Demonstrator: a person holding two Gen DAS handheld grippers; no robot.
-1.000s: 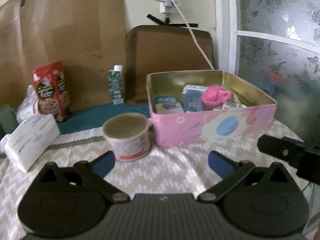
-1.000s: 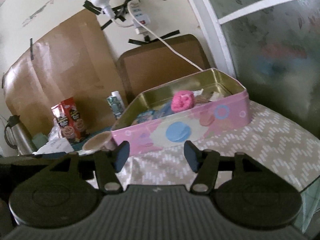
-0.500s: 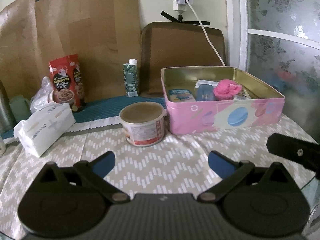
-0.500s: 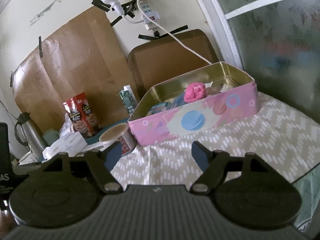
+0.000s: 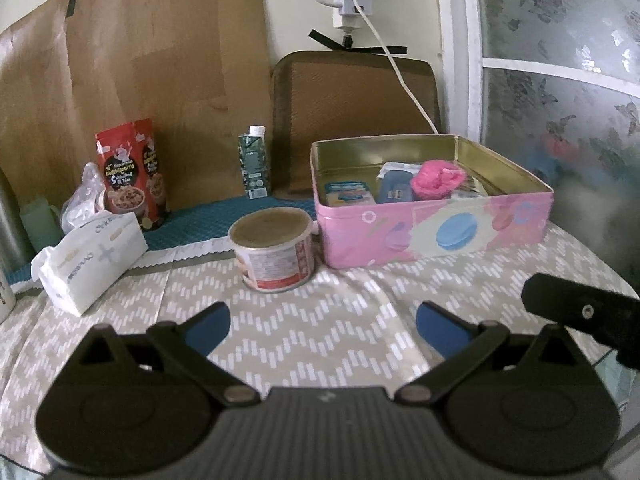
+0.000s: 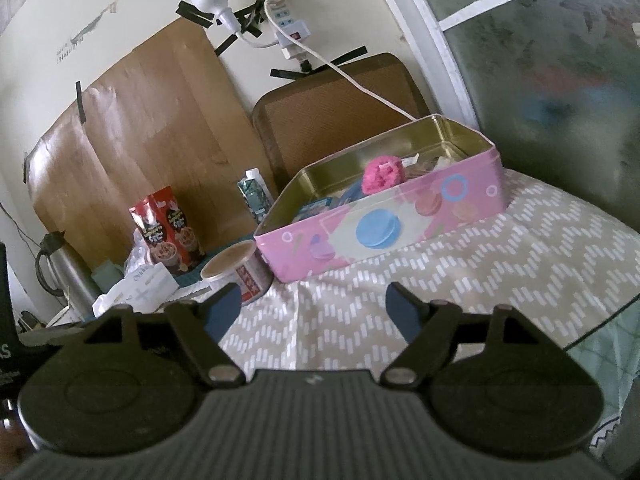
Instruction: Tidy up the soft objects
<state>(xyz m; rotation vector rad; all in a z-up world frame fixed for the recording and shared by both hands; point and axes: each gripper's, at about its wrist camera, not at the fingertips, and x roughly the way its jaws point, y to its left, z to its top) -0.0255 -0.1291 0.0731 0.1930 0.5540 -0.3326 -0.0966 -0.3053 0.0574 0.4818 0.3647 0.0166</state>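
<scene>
The left gripper (image 5: pixel 322 326) hung low over the surface (image 5: pixel 340 344), which was covered with a grey cloth printed in white zigzag dashes, and its jaws stood wide apart with nothing between them. The right gripper (image 6: pixel 314 306) was also above that cloth, its jaws likewise spread wide and empty; they had just been opening. Part of the right gripper's black body showed at the right edge of the left wrist view. Ahead of both grippers stood a pink tin box (image 5: pixel 436 236) with a blue macaron printed on its front wall and a gold-coloured inside, open at the top. A fluffy pink soft object (image 5: pixel 438 178) lay inside the tin, toward its middle, on top of or against other contents: a blue pouch-like item (image 5: pixel 394 188) just to its left and a small packet with a blue and yellow label (image 5: pixel 348 194) nearer the tin's left wall. What lay at the tin's right end was too small to tell. Just beside the tin's left front corner stood a round tub (image 5: pixel 274 254) with a red and white label and a brownish lid. Farther left lay a white tissue pack (image 5: pixel 90 258), and behind it stood a red snack pouch (image 5: pixel 130 178). A small dark green carton (image 5: pixel 254 164) with a white cap stood upright near the wall, in front of brown cardboard (image 5: pixel 140 60).
</scene>
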